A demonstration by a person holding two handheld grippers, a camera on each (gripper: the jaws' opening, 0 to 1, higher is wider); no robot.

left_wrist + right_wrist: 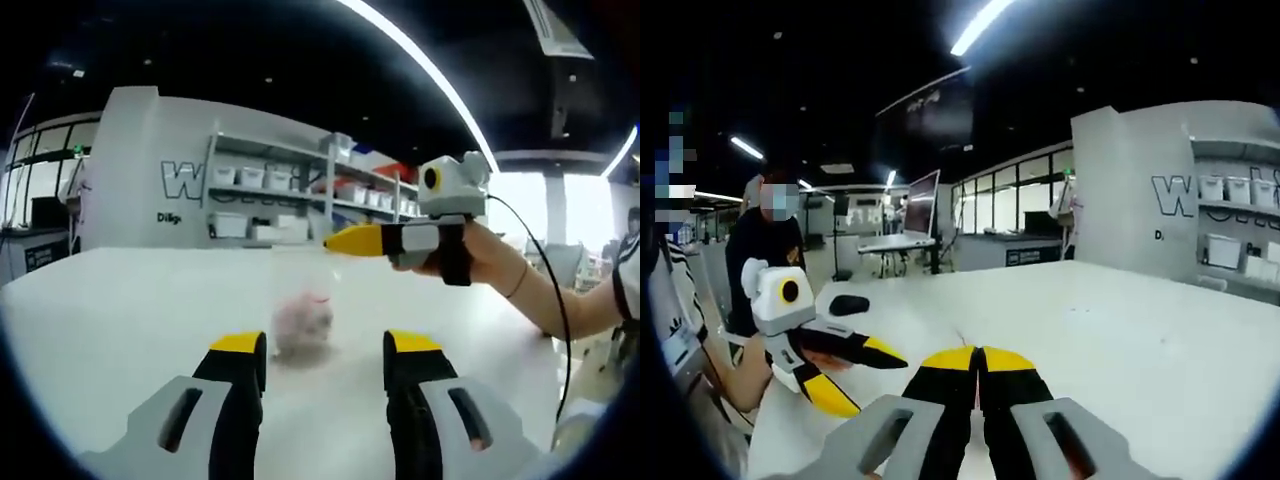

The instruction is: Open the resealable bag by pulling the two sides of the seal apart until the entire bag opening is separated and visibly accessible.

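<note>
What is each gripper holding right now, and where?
The right gripper, jaws shut, seems to pinch the bag at its top edge; the left gripper is open, holding nothing.

White desk [120, 320], broad, matte surface, extends to the far wall. Behind it, a white wall panel [150, 170] with large outlined lettering, partly cut off. To its right, open shelving [300, 195] loaded with white storage bins; further bins in blue and red at the far end. Long ceiling light strip [430, 70] against a dark ceiling.

Right gripper view: dark oval item [848, 305] lying on the desk, type unclear. A monitor [921, 202] on a far table. Glass-walled rooms [1010, 195] behind. A person in dark clothing [760, 250] stands at left.
</note>
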